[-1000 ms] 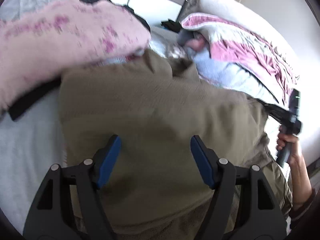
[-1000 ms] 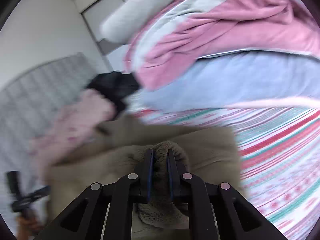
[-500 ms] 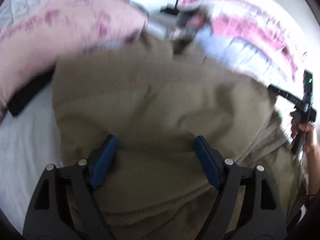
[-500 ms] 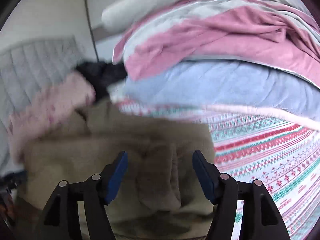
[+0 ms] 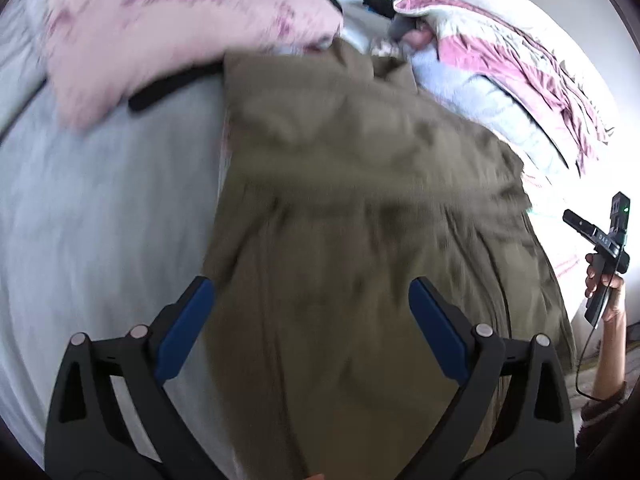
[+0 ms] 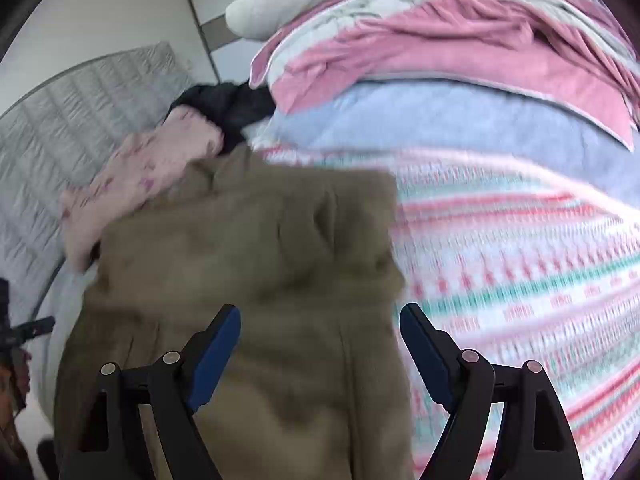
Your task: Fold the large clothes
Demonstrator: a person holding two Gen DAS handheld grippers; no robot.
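Currently an olive-brown fleece garment (image 5: 360, 216) is being laid out on a bed, its far part doubled over so that a fold edge is running across the middle, its near part trailing toward the cameras. It is being flanked by a pink patterned garment (image 5: 168, 36) at its far left corner and by a striped knit blanket (image 6: 520, 264) along its right edge. The left gripper (image 5: 310, 320) is being held above the near cloth with its jaws spread wide and nothing between them; the right gripper (image 6: 320, 340) is likewise being held wide open and empty over the garment's right portion. Both views are being blurred by motion, so contact with the cloth cannot be judged. Several risks are being carried from here — the doubled layer is looking wrinkled and uneven, and a grasp taken through only one layer is likely to drag the fold askew. The far corner is also being crowded by the pink garment — which could be caught up in the next fold.
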